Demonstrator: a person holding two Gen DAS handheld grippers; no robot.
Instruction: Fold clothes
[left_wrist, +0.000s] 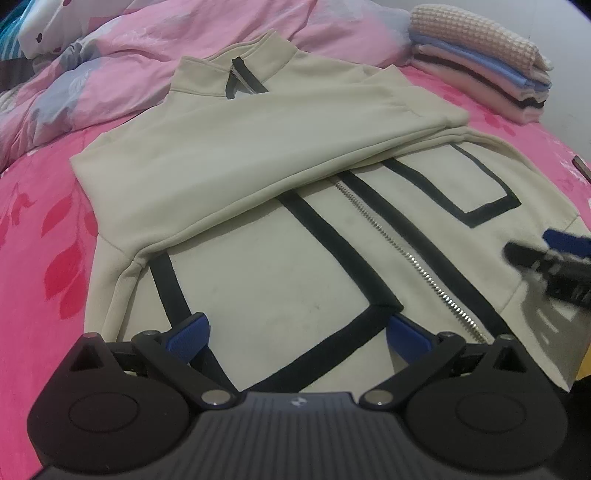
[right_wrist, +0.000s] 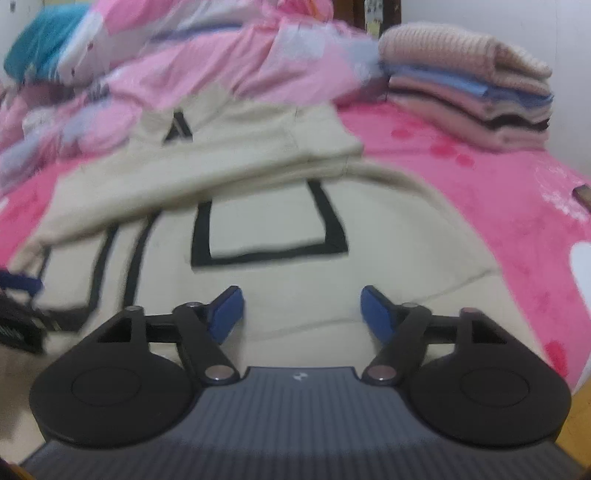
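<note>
Both grippers, left gripper (left_wrist: 297, 328) and right gripper (right_wrist: 302, 314), gape wide (empty) above the jacket (left_wrist: 280, 229) hem.

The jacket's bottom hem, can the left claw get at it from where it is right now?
Probably yes. The left claw is open and sits just above the cream jacket at its near hem, with nothing lying between them. The right claw is off to the side, clear of that stretch.

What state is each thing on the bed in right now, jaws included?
Cream jacket: flat, front up, sleeves folded across the chest.
Zipper: closed along its visible lower part.
Stack of clothes: folded, piled.
Left gripper: jaws open, empty.
Right gripper: jaws open, empty.
</note>
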